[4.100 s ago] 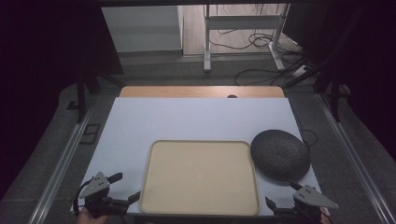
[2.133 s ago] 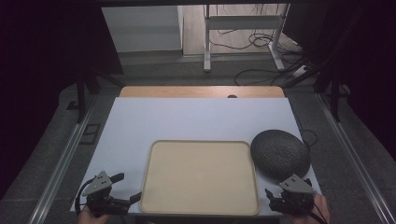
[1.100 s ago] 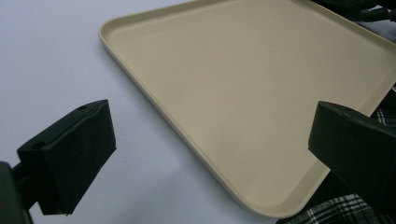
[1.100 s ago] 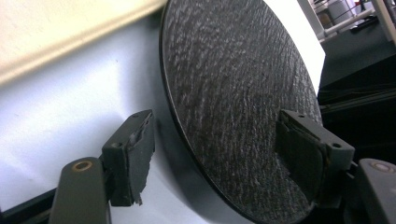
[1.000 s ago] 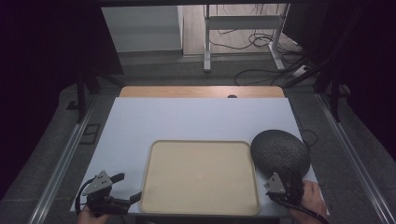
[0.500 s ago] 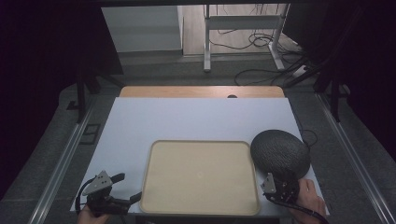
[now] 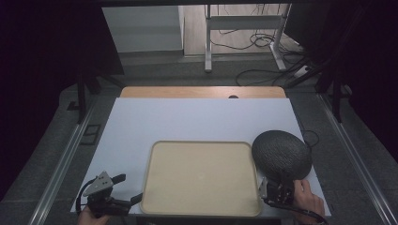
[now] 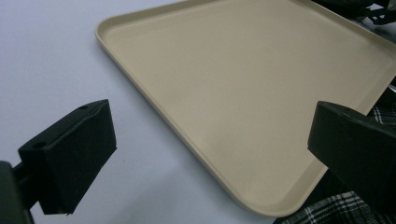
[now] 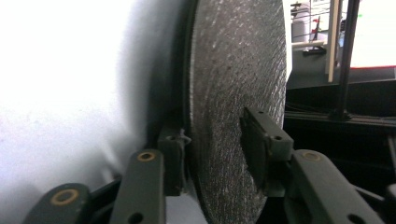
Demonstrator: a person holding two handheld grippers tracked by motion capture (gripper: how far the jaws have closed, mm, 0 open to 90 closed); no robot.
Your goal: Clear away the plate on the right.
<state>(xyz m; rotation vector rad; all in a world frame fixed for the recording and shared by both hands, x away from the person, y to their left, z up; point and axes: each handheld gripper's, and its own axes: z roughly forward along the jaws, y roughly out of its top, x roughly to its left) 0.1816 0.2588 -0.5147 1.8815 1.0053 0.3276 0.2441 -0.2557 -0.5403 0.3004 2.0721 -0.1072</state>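
At the near right corner of the white table (image 7: pixel 197 119), the right gripper (image 7: pixel 278 190) has come forward from its earlier resting place at the table edge and now straddles the near rim of the dark round plate (image 7: pixel 281 154). Its jaws have just been closing, and the right gripper view shows the plate (image 9: pixel 233 93) between them, one pad beneath the rim and one above its textured face; the pads appear to be at or very near contact, though a firm clamp cannot be confirmed from these frames. The plate sits at the table's right edge, just beside the beige tray (image 7: pixel 202 176) and apparently clear of it. The left gripper (image 7: pixel 117 197) has stayed at the near left corner beside the tray, jaws wide apart and holding nothing; its own view looks across the tray (image 8: pixel 243 93), which is empty. Judgement: the approach is complete and the grasp of the plate is being made; the plate has not yet been lifted. The probable next step is a lift and transfer onto the tray, for which the shallow hold on a thin rim poses a risk of tilt or slip.
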